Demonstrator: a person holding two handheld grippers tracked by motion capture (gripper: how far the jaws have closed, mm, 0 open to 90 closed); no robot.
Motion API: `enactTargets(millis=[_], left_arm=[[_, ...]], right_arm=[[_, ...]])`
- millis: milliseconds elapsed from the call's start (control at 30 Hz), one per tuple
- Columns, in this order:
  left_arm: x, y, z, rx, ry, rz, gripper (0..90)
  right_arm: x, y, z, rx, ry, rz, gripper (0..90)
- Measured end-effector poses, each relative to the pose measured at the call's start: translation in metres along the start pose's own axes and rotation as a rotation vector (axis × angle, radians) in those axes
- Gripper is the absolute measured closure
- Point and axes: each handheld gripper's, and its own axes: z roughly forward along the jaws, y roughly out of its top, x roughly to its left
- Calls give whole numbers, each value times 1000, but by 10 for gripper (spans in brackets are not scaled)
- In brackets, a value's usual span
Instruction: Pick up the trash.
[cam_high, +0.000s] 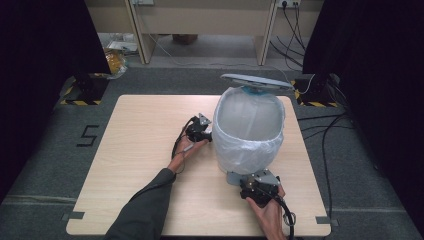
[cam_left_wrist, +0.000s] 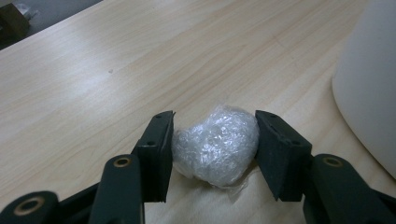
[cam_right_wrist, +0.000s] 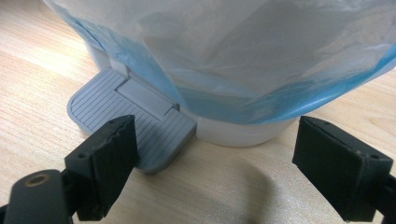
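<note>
One pedal bin (cam_high: 248, 131), lid (cam_high: 256, 81) raised and bag-lined, is standing on the surface (cam_high: 145, 150). Left claw (cam_left_wrist: 214, 140) is pinching a crumpled plastic wad (cam_left_wrist: 215, 144) just beside the bin. Right claw (cam_right_wrist: 215, 161), spread, is hovering over the grey pedal (cam_right_wrist: 130, 116), one jaw overlapping it.

bin (cam_left_wrist: 369, 88) cut off, pedal (cam_right_wrist: 135, 116) partly hidden

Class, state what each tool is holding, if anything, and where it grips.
Left tool clamps a crumpled plastic ball by its two sides. Right tool holds nothing.
</note>
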Motion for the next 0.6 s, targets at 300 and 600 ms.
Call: enactTargets(millis=[300,600], left_arm=[[11,-6,-31,-17,-37,-41,487],[17,-10,-73,-71,-59,-23,487]], right_arm=[[-1,0,0,5,4,7,139],[-1,0,0,5,4,7,139]])
